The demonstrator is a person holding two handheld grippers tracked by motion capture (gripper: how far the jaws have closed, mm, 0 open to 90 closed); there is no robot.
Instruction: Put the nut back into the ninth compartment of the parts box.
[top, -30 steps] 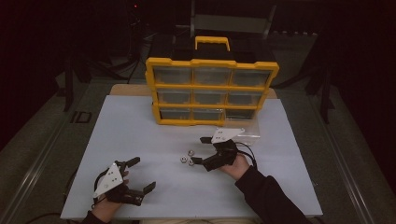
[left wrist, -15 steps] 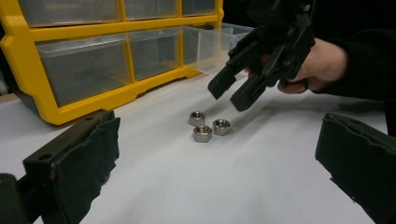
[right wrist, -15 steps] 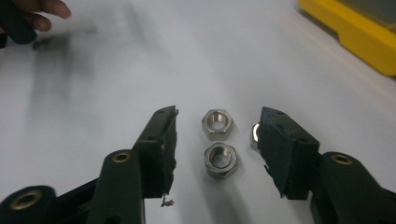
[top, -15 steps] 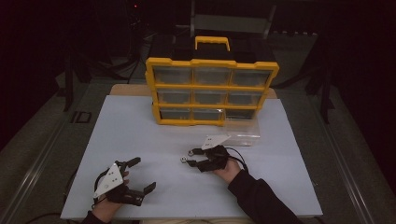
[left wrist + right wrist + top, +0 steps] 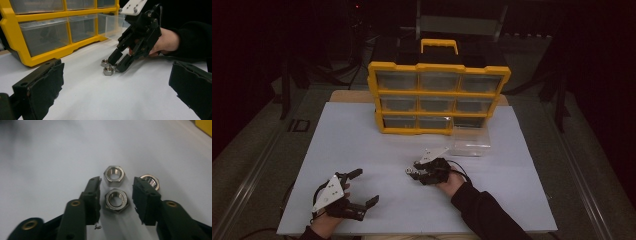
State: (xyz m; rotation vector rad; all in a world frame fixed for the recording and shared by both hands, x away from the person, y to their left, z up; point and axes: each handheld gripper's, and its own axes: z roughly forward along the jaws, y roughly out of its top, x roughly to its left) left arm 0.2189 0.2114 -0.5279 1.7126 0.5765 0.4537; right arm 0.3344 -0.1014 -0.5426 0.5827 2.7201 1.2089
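Note:
Three steel hex nuts lie together on the white board. One nut [image 5: 116, 199] sits between the fingers of my right gripper [image 5: 117, 185], a second nut [image 5: 114, 175] lies just ahead of it, and a third nut [image 5: 150, 181] lies outside the right finger. The jaws have just been closing around the nut, and a thin gap still shows on each side of it. From above, the right gripper [image 5: 417, 173] rests low at the nuts [image 5: 409, 171]. My left gripper [image 5: 364, 188] lies open near the front left of the board, holding nothing. Its own view shows the right gripper [image 5: 117, 63] at two nuts [image 5: 108, 71].
A yellow organizer [image 5: 439, 97] with clear drawers stands upright at the far middle of the white board [image 5: 362, 135]. One clear drawer [image 5: 470, 140] sits pulled out on the board at the organizer's right foot, just beyond my right hand.
The right gripper has come down and to the left onto the nuts, and its jaws have narrowed around one. The left gripper has stayed where it was.

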